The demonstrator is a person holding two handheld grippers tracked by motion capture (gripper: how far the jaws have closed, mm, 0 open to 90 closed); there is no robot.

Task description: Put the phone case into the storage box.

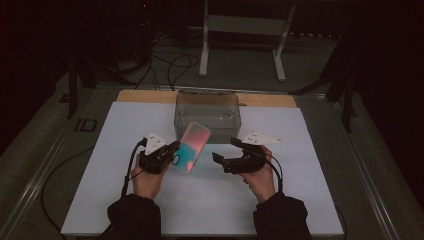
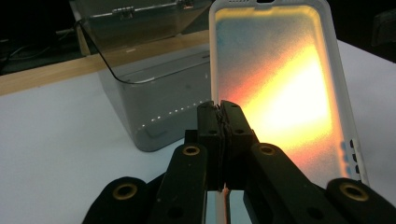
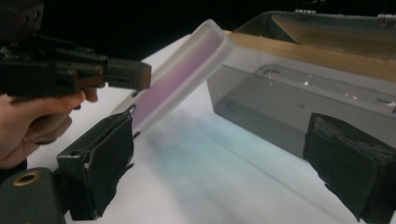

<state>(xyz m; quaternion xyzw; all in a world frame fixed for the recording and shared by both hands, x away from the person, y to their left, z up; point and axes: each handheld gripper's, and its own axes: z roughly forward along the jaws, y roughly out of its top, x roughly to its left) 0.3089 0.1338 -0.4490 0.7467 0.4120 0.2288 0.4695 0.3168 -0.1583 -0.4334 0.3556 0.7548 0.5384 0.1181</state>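
A translucent phone case [image 1: 191, 147], pink at the top and teal lower down, is held tilted above the white sheet. My left gripper [image 1: 172, 152] is shut on the case's left edge. In the left gripper view the black jaws [image 2: 220, 109] meet on the rim of the glowing case [image 2: 275, 93]. My right gripper [image 1: 226, 150] stands open just right of the case, with nothing between its pads. In the right gripper view its two padded fingers [image 3: 112, 163] stand wide apart around bare sheet. Farther off there, the case [image 3: 182, 79] hangs from the left gripper [image 3: 126, 74].
A clear grey plastic box [image 1: 207, 115] with its lid up stands at the back centre, just behind the case, also in the gripper views [image 2: 154, 102] [image 3: 303, 102]. A white sheet [image 1: 150, 200] covers the table. Cables and a white frame [image 1: 240, 30] lie on the floor beyond.
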